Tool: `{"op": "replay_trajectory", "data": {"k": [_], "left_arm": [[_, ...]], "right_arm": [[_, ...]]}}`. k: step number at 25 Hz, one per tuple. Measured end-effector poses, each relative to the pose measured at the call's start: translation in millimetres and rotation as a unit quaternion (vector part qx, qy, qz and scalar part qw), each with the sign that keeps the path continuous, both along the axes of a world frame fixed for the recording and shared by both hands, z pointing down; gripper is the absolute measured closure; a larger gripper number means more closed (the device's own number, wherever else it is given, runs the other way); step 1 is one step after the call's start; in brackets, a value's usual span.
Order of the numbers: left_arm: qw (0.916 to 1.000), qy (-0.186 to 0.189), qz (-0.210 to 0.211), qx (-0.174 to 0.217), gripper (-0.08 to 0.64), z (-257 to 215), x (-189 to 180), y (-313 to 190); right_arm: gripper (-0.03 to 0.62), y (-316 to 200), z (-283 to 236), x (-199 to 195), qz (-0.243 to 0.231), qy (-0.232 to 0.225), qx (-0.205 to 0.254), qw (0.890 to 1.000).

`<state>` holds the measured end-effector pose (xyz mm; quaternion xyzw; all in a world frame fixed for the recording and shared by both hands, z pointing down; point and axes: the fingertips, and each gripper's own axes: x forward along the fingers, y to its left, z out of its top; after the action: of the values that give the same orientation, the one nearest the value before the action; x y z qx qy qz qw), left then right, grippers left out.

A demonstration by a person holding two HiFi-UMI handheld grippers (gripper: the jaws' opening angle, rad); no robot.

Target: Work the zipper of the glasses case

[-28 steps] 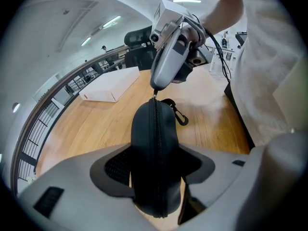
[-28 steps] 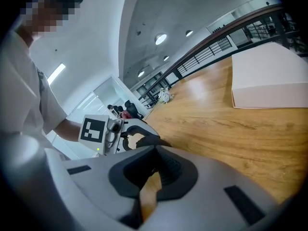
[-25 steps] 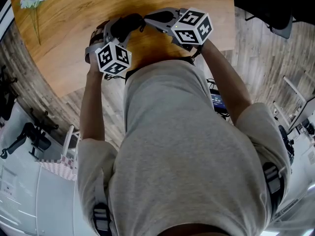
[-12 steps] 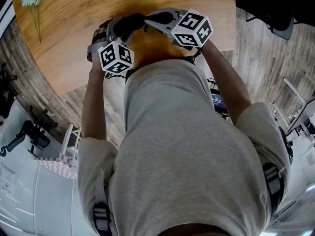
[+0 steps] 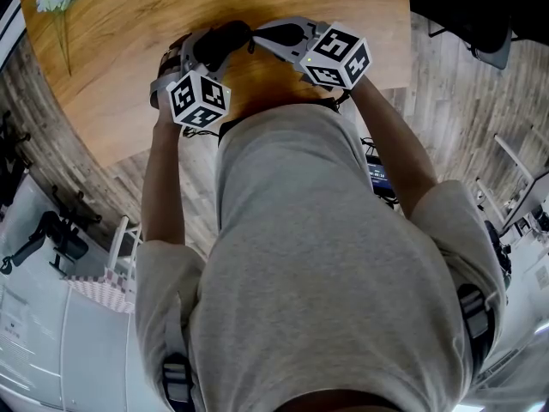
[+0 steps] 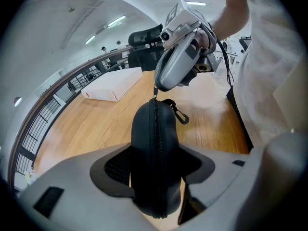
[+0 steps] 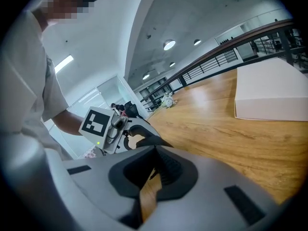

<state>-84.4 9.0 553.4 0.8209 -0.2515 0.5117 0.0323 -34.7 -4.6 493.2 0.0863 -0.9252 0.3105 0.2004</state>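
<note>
Glasses case point(image 6: 154, 129): black, matte, rounded hard-shell pod w/ zip seam running down its middle, small black clip point(image 6: 180, 115) at far end. It's above the glossy wood-grain bench point(image 6: 96, 124), nr the bench edge by the person. L claw point(image 6: 156, 170) spread wide, gripping case's sides. R claw point(image 7: 155, 150) pinched tight on zip pull point(image 6: 155, 91) at case's top.

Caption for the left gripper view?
Left gripper clamps the case; right gripper pinches its zipper pull at the far end.
</note>
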Motion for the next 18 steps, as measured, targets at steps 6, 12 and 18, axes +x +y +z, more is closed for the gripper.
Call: {"op": "replay_trajectory", "data": {"k": [6, 12, 18], "left_arm": [[1.0000, -0.001, 0.001, 0.001, 0.288, 1.1, -0.2, 0.8], [1.0000, -0.003, 0.005, 0.005, 0.288, 0.6, 0.4, 1.4], [0.9999, -0.008, 0.010, 0.007, 0.288, 1.7, 2.4, 2.8]], "right_arm": [[0.565, 1.0, 8.6, -2.1, 0.004, 0.009, -0.011, 1.000], [0.563, 0.4, 8.2, -4.4, 0.007, -0.001, -0.018, 1.000], [0.563, 0.9, 11.3, -5.0, 0.005, -0.017, -0.058, 0.998]]}}
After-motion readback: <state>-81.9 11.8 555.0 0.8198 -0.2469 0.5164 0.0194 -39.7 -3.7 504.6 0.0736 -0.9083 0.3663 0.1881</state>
